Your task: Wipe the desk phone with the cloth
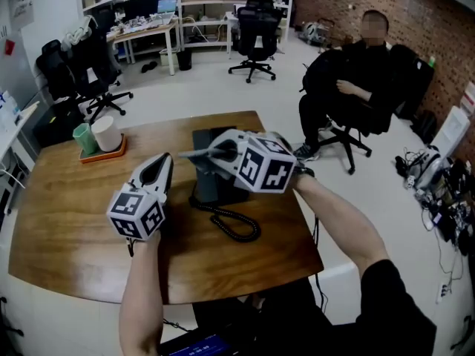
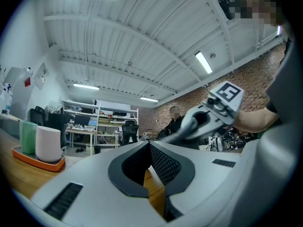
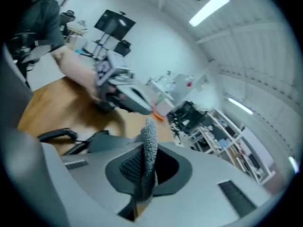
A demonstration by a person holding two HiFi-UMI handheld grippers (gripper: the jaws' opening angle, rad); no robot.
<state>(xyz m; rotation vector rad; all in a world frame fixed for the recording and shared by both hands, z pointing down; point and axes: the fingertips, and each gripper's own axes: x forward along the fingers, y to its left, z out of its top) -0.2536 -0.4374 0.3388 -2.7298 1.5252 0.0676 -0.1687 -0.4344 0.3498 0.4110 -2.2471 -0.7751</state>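
The black desk phone [image 1: 215, 188] lies in the middle of the wooden table [image 1: 67, 228], its coiled cord [image 1: 234, 225] looping toward me. My right gripper [image 1: 194, 154] hovers over the phone's far left part, shut on a grey textured cloth [image 3: 150, 145] that stands up between its pads. In the right gripper view the phone [image 3: 102, 141] and its cord [image 3: 57, 135] lie below and to the left. My left gripper [image 1: 165, 160] sits just left of the phone, jaws shut with nothing between them; its own view shows the pads meeting [image 2: 148, 143].
An orange tray [image 1: 102, 154] with a green cup [image 1: 84, 138] and a white cup [image 1: 106, 133] stands at the table's far left. A person sits in an office chair [image 1: 356, 87] beyond the table's right side. Cables lie on the floor at right [image 1: 438, 191].
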